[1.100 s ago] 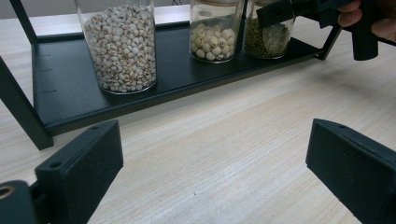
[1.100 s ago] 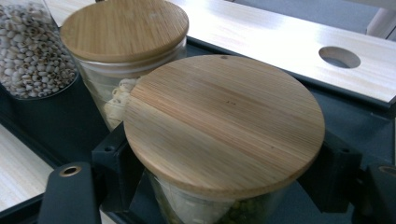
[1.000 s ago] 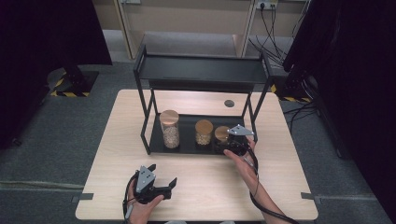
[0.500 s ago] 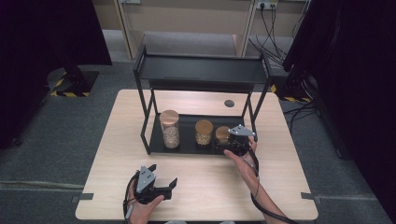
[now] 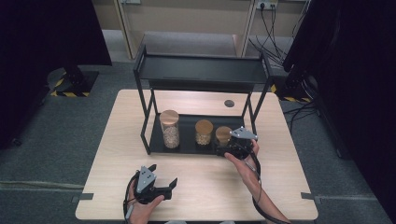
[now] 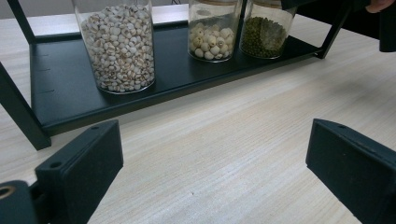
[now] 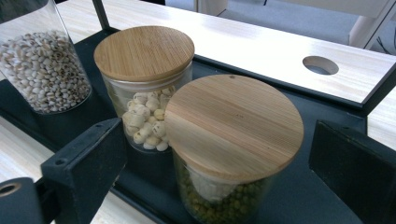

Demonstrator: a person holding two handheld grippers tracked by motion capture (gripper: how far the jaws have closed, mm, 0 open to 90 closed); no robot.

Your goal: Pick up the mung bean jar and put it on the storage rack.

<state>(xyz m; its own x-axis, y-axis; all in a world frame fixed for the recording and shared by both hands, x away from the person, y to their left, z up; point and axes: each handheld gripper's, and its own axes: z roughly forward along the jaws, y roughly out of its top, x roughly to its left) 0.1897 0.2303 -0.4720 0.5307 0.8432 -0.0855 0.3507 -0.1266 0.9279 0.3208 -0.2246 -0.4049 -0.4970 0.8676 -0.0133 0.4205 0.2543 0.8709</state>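
Observation:
Three glass jars with bamboo lids stand on the lower shelf of a black rack: a tall jar of pale grains, a shorter jar of white seeds, and a jar of green beans at the right. My right gripper is at the green bean jar. Its jaws have just been opening and stand either side of that jar without pressing on it. My left gripper rests open near the table's front edge, with nothing between its jaws.
The rack's top shelf overhangs the jars, and its legs frame the lower shelf. A round cable hole sits in the wooden table behind the rack. Cables trail from both grippers.
The right gripper's jaws look wider apart around the green bean jar. Both hands stay about where they were.

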